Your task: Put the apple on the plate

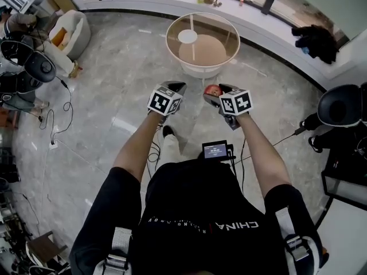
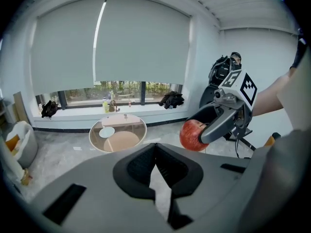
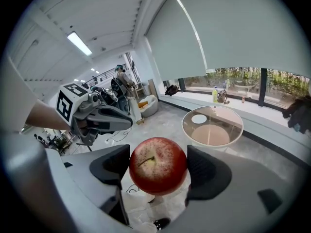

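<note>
The apple (image 3: pixel 158 165) is in my right tongs (image 1: pixel 217 93), pinched across its middle between the two dark pads, stem side turned toward the camera, held in the air in front of me. My left tongs (image 2: pixel 155 149) carry nothing; their tips are pressed together. So the apple is in hand but not where it belongs: the white plate (image 1: pixel 187 36) lies on the round glass table (image 1: pixel 170 49) ahead of me, toward that top's left side, with nothing on it that I can see, and well apart from the apple. What is left, as I judge it, is carrying the apple across the bare grey floor, lowering it onto the plate and letting go. Nothing stands between me and the table; the loose cables (image 1: pixel 57 125) trail off to my left, out of the line. The glass top is thin-rimmed, so I would set the apple down softly so it doesn't roll off the plate.
</note>
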{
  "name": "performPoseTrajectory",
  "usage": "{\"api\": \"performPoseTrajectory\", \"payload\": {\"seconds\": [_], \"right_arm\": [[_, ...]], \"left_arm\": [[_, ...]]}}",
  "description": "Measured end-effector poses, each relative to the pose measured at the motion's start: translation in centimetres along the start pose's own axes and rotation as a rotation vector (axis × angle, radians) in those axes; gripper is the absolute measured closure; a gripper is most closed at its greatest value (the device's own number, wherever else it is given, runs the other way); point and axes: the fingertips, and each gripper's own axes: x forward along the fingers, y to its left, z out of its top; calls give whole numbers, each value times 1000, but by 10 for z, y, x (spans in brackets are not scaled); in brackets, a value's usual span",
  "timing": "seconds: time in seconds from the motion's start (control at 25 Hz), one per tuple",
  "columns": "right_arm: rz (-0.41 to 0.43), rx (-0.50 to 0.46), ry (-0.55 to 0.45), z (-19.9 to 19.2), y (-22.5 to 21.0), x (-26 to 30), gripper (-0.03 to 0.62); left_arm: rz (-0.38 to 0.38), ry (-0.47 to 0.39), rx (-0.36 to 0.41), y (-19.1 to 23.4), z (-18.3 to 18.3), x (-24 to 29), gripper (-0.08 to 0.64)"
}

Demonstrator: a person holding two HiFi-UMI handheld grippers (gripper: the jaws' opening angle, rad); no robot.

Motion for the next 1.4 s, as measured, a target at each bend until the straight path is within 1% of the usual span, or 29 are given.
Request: {"api": "performPoseTrajectory", "payload": {"seconds": [0.2, 0.28, 0.36, 0.44, 0.52, 0.64, 0.8, 0.96, 1.16, 1.28, 1.4], "right_arm": [[-9, 33, 5, 21, -16, 39, 227], [-21, 34, 7, 36, -22, 59, 227], [-37, 32, 12, 54, -28, 78, 227], [-57, 31, 18, 75, -36, 95, 227], [-78, 38, 14, 99, -46, 111, 227], [-104, 49, 14, 131, -52, 136, 227], [-128, 59, 15, 156, -57, 165, 227], [-130, 62, 39, 165, -74, 179, 227], [-126, 80, 45, 181, -113, 200, 227], [-101, 64, 62, 197, -136, 218, 227], [-75, 40, 69, 225, -162, 232, 227]], "left_arm": [[-26, 5, -13, 40, -2, 19, 543], [-43, 19, -8, 64, -6, 30, 543], [-55, 35, -27, 95, -8, 41, 543], [-77, 30, -67, 124, -2, 50, 543], [-89, 18, -84, 156, 10, 56, 543], [-120, 9, -80, 195, 25, 57, 543], [-148, 24, -64, 236, 31, 66, 543], [-176, 12, -107, 257, 42, 84, 543], [-193, 25, -120, 271, 53, 119, 543], [-183, 36, -125, 286, 67, 140, 543], [-162, 48, -135, 302, 88, 161, 543]]}}
